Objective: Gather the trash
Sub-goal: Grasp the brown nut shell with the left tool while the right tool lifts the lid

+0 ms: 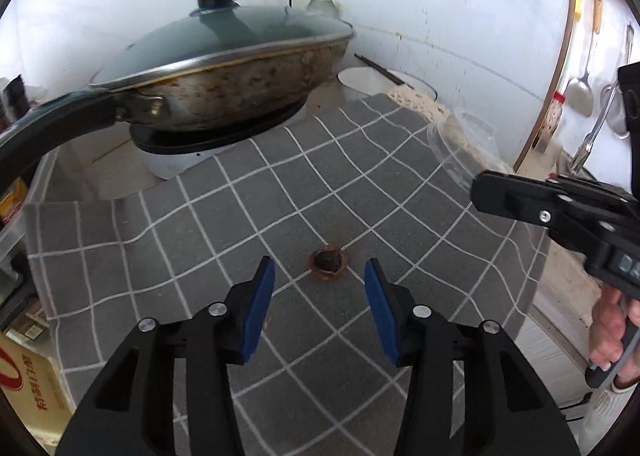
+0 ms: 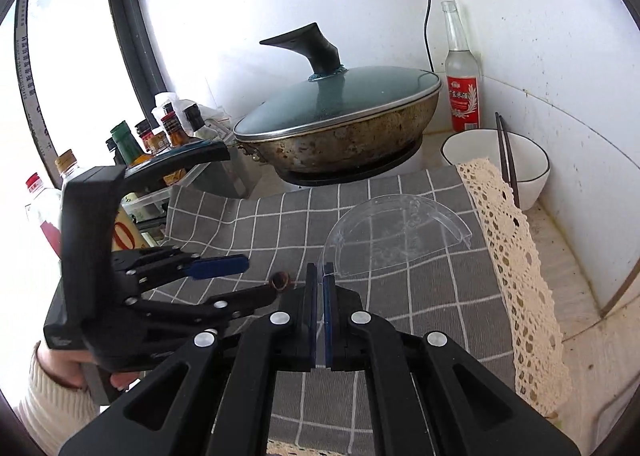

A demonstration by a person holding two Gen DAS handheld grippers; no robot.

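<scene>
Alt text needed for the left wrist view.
The open left gripper hovers over a gray checked cloth, its blue pads flanking a small brown nutshell. A lidded wok sits behind; the right gripper enters from the right.

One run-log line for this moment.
left gripper: open, straddling small brown nutshell scrap | right gripper: shut on clear plastic dome lid | grey checked cloth

Bare grey checked cloth (image 1: 248, 223) lies open around the nutshell (image 1: 327, 264); the lidded wok (image 1: 224, 67) crowds behind, the clear plastic lid (image 2: 394, 232) rightward.
</scene>
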